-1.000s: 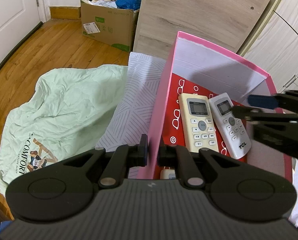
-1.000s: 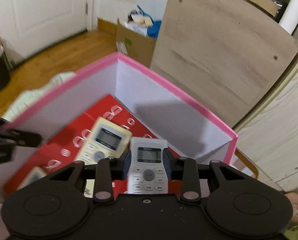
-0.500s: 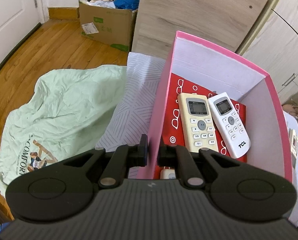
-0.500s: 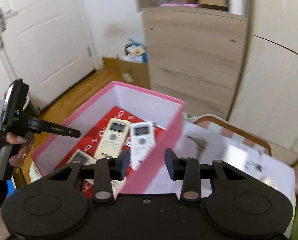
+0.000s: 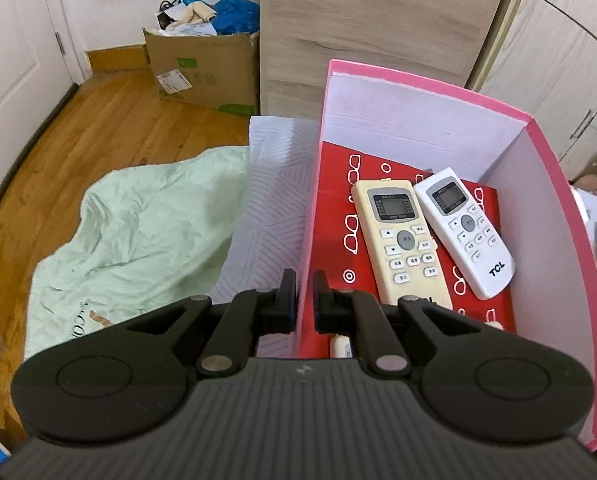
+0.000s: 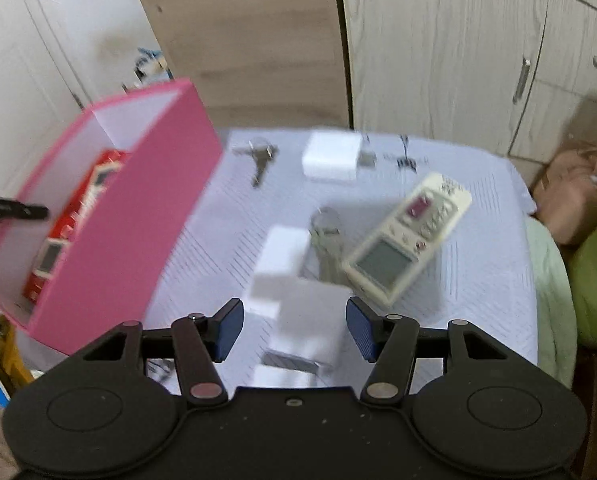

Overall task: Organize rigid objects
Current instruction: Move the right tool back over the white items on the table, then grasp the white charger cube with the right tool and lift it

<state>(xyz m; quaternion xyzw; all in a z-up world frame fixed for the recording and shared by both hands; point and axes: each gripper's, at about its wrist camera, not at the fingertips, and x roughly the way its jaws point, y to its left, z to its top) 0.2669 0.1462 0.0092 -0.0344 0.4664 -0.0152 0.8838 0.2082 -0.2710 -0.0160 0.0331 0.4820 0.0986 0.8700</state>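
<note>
1. Left hand-held gripper (image 5: 305, 295): its jaws are closed on the near side wall of the pink box (image 5: 554, 184), one pad outside and one inside. Judged purpose: to steady the light box while items are dropped in.

2. Sorted items: a cream remote (image 5: 401, 240) and a white TCL remote (image 5: 464, 226) lie side by side, screens up, on a red patterned box (image 5: 334, 216) at the bottom of the pink box. Laying them flat and parallel probably saves room for more.

3. Right hand-held gripper (image 6: 294, 334): its jaws have just been opening and stand apart with nothing pressed between the blue pads. It hangs over the bed cover (image 6: 478, 184), beside the pink box, apparently readied for the next pick.

4. Unsorted items: white charger blocks (image 6: 286, 256) lie just ahead of the open jaws, with a further white adapter (image 6: 330, 156) beyond. A bunch of keys (image 6: 326, 236) sits beside a cream remote with a large screen (image 6: 406, 236). Another key (image 6: 258, 160) lies near the box. Motion blur hides finer detail.

5. Judgement: the task is partly done, and the nearest charger block looks the likeliest next target.
</note>
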